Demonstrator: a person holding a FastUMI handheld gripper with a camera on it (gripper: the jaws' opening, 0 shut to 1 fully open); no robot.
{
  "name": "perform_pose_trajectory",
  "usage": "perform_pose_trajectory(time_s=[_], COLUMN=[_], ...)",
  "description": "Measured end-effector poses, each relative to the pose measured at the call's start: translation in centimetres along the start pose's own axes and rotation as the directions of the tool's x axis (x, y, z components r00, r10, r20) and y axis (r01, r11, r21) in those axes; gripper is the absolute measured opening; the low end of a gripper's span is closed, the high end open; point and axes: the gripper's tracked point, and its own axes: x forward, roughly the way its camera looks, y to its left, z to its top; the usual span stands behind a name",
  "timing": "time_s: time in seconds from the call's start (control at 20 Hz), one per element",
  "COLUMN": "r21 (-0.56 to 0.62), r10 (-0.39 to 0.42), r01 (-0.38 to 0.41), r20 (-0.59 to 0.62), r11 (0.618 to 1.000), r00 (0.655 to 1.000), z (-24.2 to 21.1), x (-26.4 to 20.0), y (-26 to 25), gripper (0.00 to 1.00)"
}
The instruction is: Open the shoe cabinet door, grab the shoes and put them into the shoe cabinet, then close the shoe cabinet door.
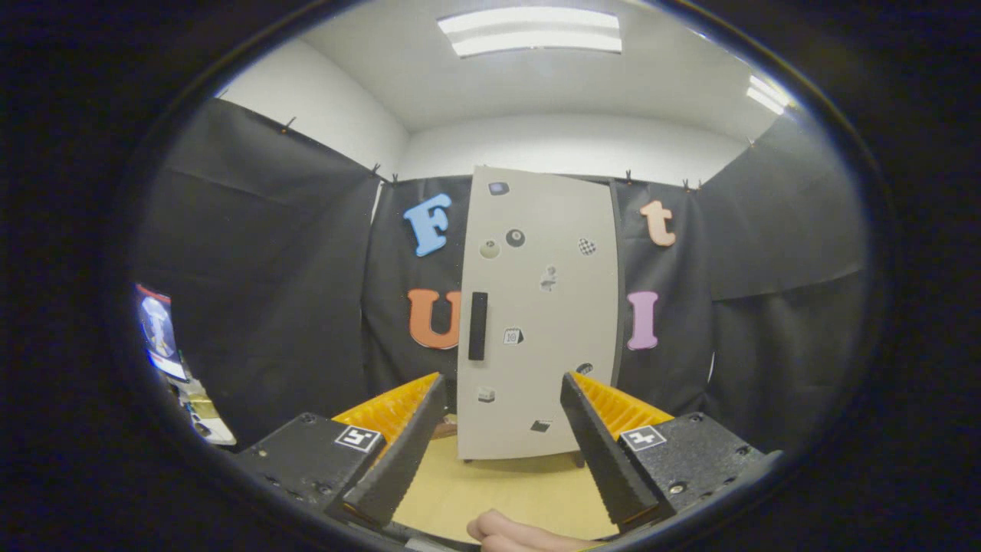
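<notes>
A tall pale shoe cabinet [540, 314] stands upright on the wooden table [498, 491], straight beyond my fingers. Its door is closed, with a black vertical handle [477, 326] near the left edge and several small stickers on the front. My gripper [502, 387] is open and holds nothing. Its fingertips frame the cabinet's lower part from some distance. A small brownish thing [443, 429], half hidden behind the left finger, lies at the cabinet's left foot; I cannot tell if it is a shoe.
Black cloth walls surround the table on three sides. A person's hand [521, 533] shows at the near table edge between the fingers. Some clutter and a lit screen [159, 330] sit far off to the left.
</notes>
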Motion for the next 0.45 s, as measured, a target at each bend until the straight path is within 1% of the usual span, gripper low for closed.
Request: perform_pose_trajectory(time_s=[0.15, 0.3, 0.45], r21=[0.035, 0.061, 0.065], r10=[-0.05, -0.101, -0.109], r01=[0.049, 0.098, 0.106], r20=[0.032, 0.04, 0.046], r11=[0.998, 0.993, 0.992], r00=[0.998, 0.994, 0.993], z=[0.5, 0.5, 0.5], x=[-1.5, -2.3, -2.5], y=[-2.1, -4.3, -5.3], gripper=[0.98, 0.98, 0.98])
